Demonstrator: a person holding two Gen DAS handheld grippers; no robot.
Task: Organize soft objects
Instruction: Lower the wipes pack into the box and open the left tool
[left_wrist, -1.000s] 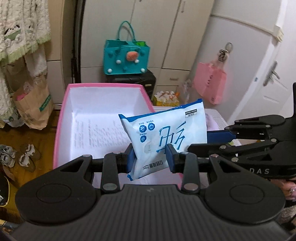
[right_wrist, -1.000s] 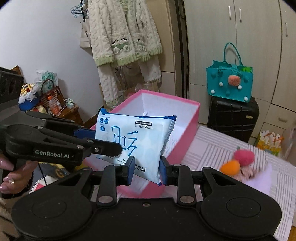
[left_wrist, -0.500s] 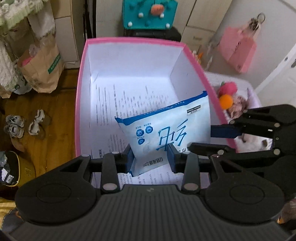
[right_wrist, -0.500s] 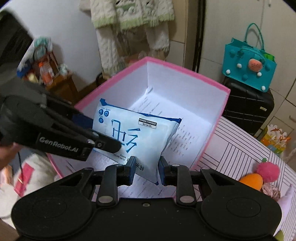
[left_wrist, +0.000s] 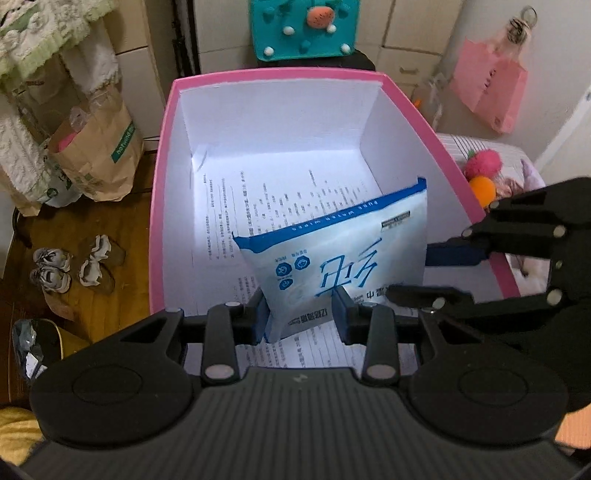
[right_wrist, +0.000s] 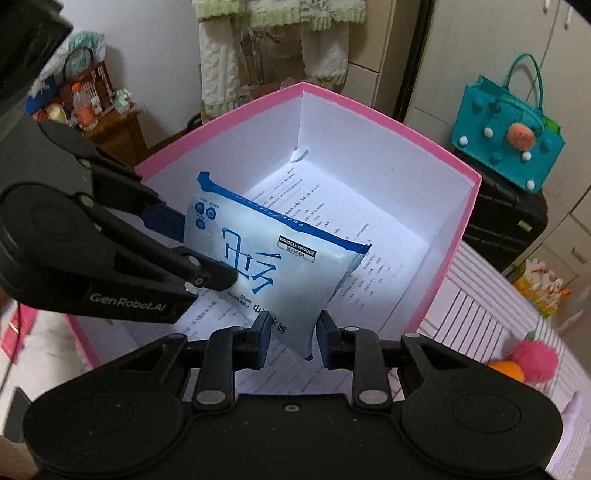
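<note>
A blue and white pack of wet wipes (left_wrist: 343, 262) hangs inside the pink box (left_wrist: 162, 192), a little above its paper-lined floor. My left gripper (left_wrist: 301, 317) is shut on the pack's lower corner. My right gripper (right_wrist: 291, 334) is shut on the opposite corner of the same pack (right_wrist: 273, 254). The pink box also shows in the right wrist view (right_wrist: 469, 206). Each gripper appears in the other's view, the right one (left_wrist: 436, 273) at the pack's right edge and the left one (right_wrist: 192, 251) at its left edge.
A pink and orange plush toy (left_wrist: 482, 173) lies on the striped cloth right of the box, also in the right wrist view (right_wrist: 532, 363). A teal bag (right_wrist: 506, 136) stands on a black suitcase behind. A paper bag (left_wrist: 99, 147) and shoes (left_wrist: 70, 266) sit on the floor at left.
Both grippers have carried the wipes pack from above the box rim forward and down into the box. Both remain shut on it.
</note>
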